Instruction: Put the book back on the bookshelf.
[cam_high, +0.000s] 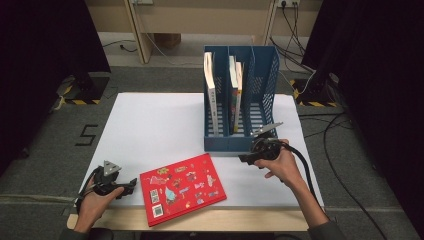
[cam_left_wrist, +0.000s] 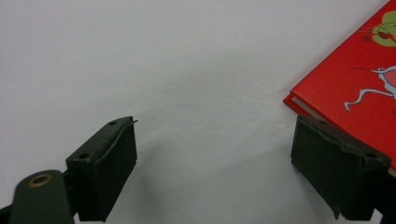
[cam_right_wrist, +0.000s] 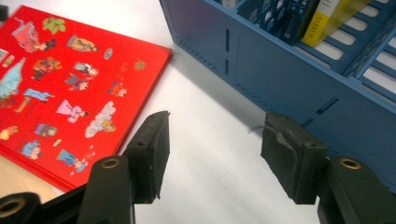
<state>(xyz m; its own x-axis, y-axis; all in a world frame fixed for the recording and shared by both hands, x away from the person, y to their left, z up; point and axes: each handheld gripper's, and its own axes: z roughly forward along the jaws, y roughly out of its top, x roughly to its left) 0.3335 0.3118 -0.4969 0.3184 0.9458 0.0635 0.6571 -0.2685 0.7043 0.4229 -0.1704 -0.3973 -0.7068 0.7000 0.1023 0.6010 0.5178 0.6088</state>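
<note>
We judged the red book stiff, flat and rather heavy; both claws, left and right, were spread and empty, so grip its 9 o'clock edge.

Black grippers, thick black cables, grey triangular top plates.

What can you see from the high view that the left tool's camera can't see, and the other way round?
High view: the blue file rack holding upright books, both hands, the right tool open near the rack's front, and the red book's whole sticker-covered cover.

Left gripper view: a close look at the left tool with its jaws open and nothing between them, plus the page edges at the book's corner.

Both: the white table and the red book.
</note>
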